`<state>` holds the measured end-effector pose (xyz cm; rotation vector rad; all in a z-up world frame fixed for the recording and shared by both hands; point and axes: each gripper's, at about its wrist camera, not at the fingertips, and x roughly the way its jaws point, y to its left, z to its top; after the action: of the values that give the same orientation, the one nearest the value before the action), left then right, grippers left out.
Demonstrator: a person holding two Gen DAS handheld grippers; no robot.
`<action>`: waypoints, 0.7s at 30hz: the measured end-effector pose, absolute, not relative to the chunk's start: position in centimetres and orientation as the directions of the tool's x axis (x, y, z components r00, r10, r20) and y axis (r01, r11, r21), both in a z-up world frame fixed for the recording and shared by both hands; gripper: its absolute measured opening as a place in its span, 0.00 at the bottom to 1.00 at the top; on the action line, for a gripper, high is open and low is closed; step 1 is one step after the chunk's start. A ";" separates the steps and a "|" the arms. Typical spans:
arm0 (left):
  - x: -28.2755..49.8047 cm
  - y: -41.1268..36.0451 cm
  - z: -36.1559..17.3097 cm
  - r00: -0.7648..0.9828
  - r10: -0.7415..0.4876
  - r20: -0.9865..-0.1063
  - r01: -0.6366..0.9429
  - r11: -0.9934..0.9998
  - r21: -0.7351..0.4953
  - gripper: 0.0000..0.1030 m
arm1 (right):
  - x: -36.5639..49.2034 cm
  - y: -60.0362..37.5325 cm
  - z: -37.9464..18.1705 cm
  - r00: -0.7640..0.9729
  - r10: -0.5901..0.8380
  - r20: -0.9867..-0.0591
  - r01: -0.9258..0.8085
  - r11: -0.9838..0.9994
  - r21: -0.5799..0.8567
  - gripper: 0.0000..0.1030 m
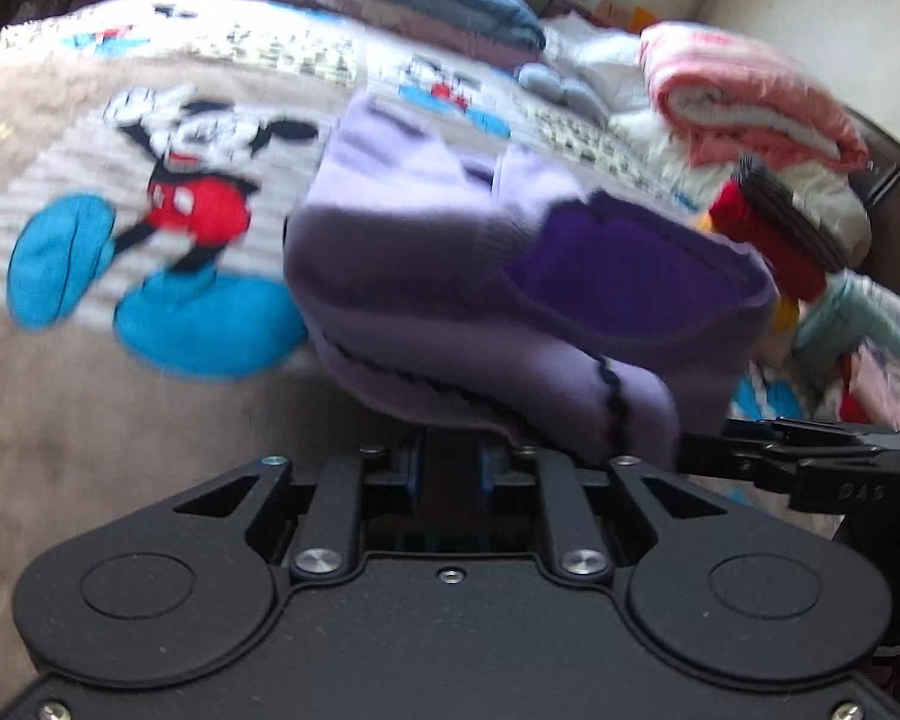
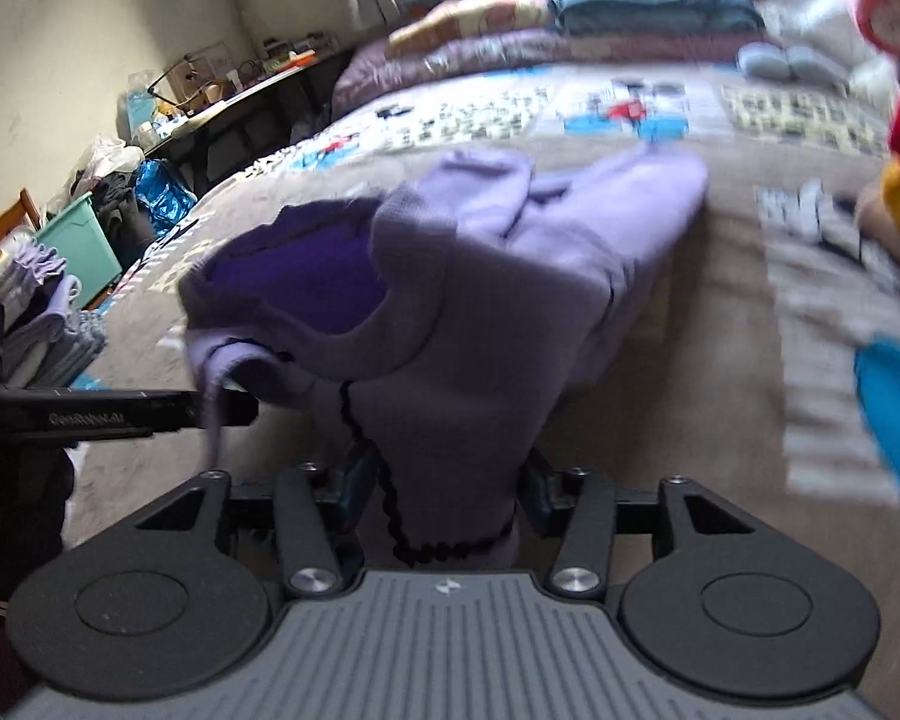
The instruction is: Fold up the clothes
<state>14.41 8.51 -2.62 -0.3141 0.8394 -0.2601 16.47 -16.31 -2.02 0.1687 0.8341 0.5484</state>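
Standing teal bin (image 2: pixel 81 237), dark clothes (image 2: pixel 120 207) alongside.

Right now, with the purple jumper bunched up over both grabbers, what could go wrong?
1. The lilac jumper lies crumpled over the right gripper, its dark trim caught between the fingers; pulling away could drag it and undo the fold.
2. It also droops over the left gripper, so it may well land lopsided on the cartoon blanket.
3. The clothes pile sits close by; a swinging sleeve might knock it.
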 end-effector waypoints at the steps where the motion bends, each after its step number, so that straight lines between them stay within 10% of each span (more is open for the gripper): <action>1: 13.6 8.7 -2.8 0.625 -0.350 -0.698 0.093 0.921 -0.378 0.50 | 15.7 -16.6 -2.3 0.523 0.538 -0.661 -0.386 0.841 0.379 0.54; 16: 3.2 16.9 -3.0 0.563 -0.466 -0.683 -0.198 0.726 -0.658 0.72 | 6.8 -24.3 -6.1 0.495 0.757 -0.427 -0.023 0.502 0.864 0.66; 21: 5.4 14.3 1.8 0.652 -0.405 -0.641 -0.003 0.844 -0.536 0.72 | 9.0 -22.5 -2.8 0.543 0.712 -0.445 -0.127 0.593 0.795 0.70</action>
<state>5.44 14.30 1.79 -0.5319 0.8382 -0.2406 8.99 -22.48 -2.80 0.7865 0.8568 0.5638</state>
